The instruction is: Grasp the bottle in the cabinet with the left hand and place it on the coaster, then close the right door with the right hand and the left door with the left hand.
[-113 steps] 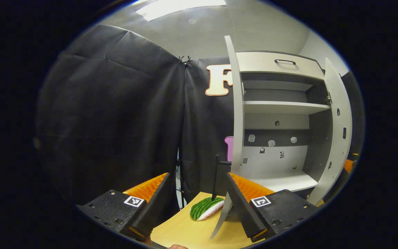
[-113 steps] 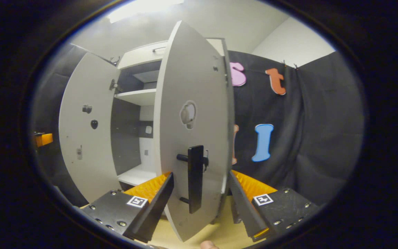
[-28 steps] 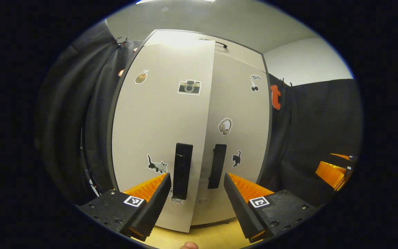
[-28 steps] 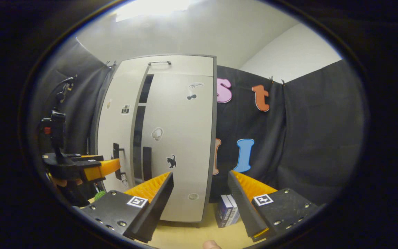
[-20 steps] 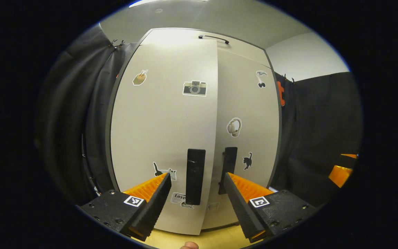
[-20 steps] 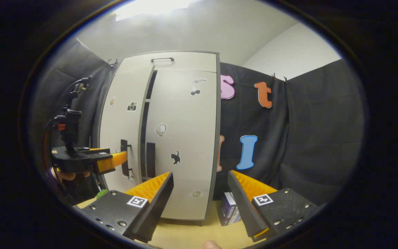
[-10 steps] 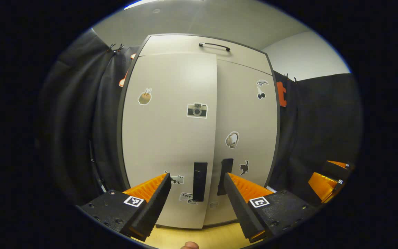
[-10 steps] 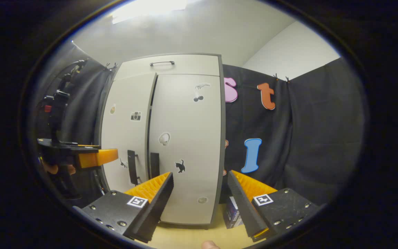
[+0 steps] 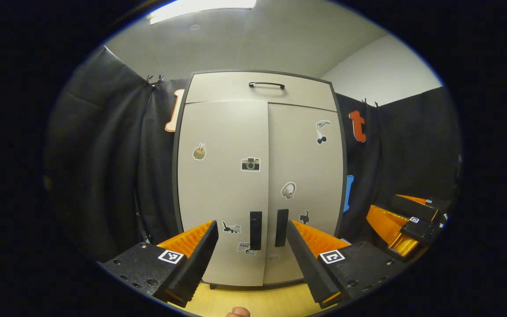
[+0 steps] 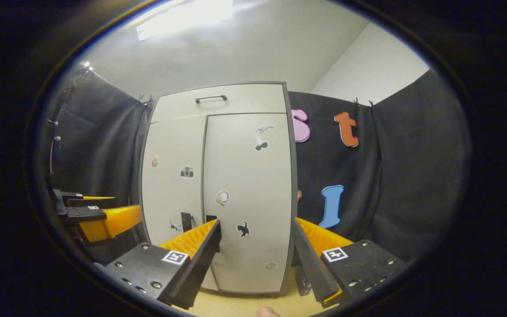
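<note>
Cabinet (image 9: 260,176) fills my left gripper view w/ left door (image 9: 222,185) and right door (image 9: 304,176) both flush shut, the two black handles (image 9: 256,230) side by side between my left gripper (image 9: 250,253) fingers, which are spread apart w/ nothing in them and short of the doors; the right gripper (image 9: 405,226) sits off to the right, near the cloth. Right gripper view: same cabinet (image 10: 218,189) shut on the counter (image 10: 244,304), my right gripper (image 10: 255,257) fingers apart, empty, and the left gripper (image 10: 104,220) at far left; can't make out bottle or coaster.
</note>
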